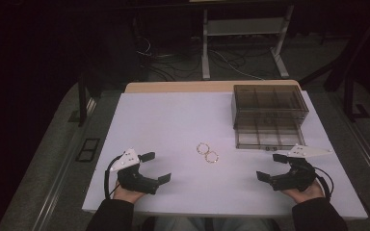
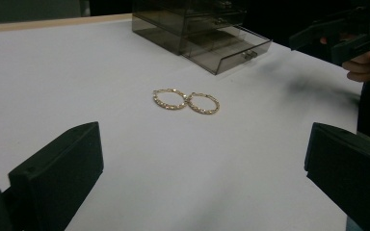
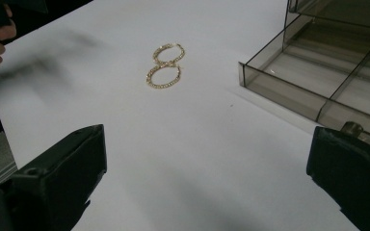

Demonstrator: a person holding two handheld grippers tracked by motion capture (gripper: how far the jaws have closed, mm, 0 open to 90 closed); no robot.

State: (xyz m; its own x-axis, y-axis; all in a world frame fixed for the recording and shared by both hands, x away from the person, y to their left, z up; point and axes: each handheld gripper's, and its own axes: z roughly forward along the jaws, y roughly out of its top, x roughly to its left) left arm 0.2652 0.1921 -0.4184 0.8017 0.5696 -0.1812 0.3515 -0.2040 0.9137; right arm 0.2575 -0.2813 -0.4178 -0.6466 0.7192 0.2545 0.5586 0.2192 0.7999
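Note:
Two gold hoop earrings [image 1: 207,152] lie flat and touching each other near the middle of the white table [image 1: 164,120]; they also show as the earrings [image 2: 186,101] and the earrings [image 3: 165,65]. A smoky transparent drawer box [image 1: 269,108] stands at the back right, its bottom drawer [image 1: 270,137] pulled out, with divided compartments [image 3: 318,72]. My left gripper [image 1: 155,167] rests open at the front left, well short of the earrings. My right gripper [image 1: 271,166] is open at the front right, just before the drawer front.
The drawer's small knob [image 2: 249,54] faces the table's front. Beyond the table's far wooden edge [image 1: 183,86] are a dark floor with cables [image 1: 221,60] and a white desk frame [image 1: 243,43]. Bare white surface surrounds the earrings.

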